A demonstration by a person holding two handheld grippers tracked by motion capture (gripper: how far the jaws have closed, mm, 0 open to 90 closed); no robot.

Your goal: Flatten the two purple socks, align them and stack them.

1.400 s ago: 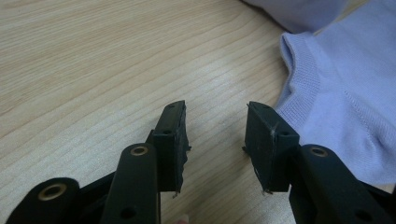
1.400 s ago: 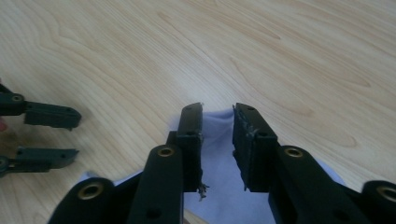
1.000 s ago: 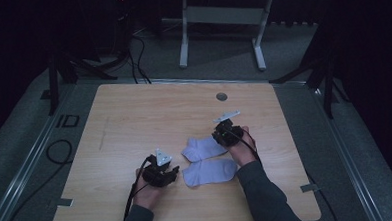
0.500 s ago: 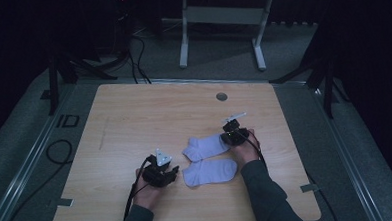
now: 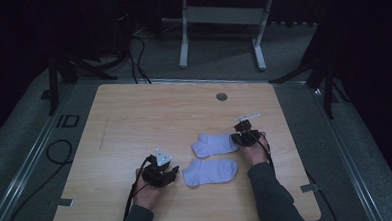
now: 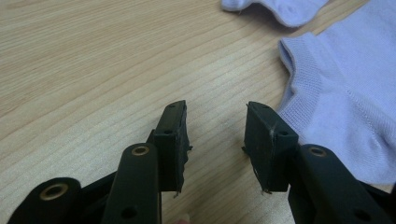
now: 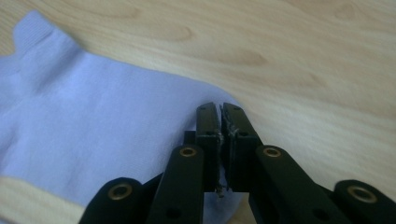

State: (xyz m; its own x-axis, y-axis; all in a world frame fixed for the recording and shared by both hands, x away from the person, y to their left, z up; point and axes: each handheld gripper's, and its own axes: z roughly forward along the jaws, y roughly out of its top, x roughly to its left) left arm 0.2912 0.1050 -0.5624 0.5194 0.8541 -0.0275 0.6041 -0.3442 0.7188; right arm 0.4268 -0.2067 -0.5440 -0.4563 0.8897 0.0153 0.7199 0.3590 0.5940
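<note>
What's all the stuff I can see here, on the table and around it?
socks: 2, pale lilac, lying flat on the table's near right part; far sock, near sock
table: 1, light wood, centre of the room
round insert: 1, grey, in the tabletop near its far edge
frame: 1, white metal, on the floor beyond the table
cables: several, black, on the floor at far left
left tool: 1, black, jaws apart over bare wood beside the near sock
right tool: 1, black, jaws shut on the far sock's edge
hands: 2, each holding a tool; left hand, right hand
</note>
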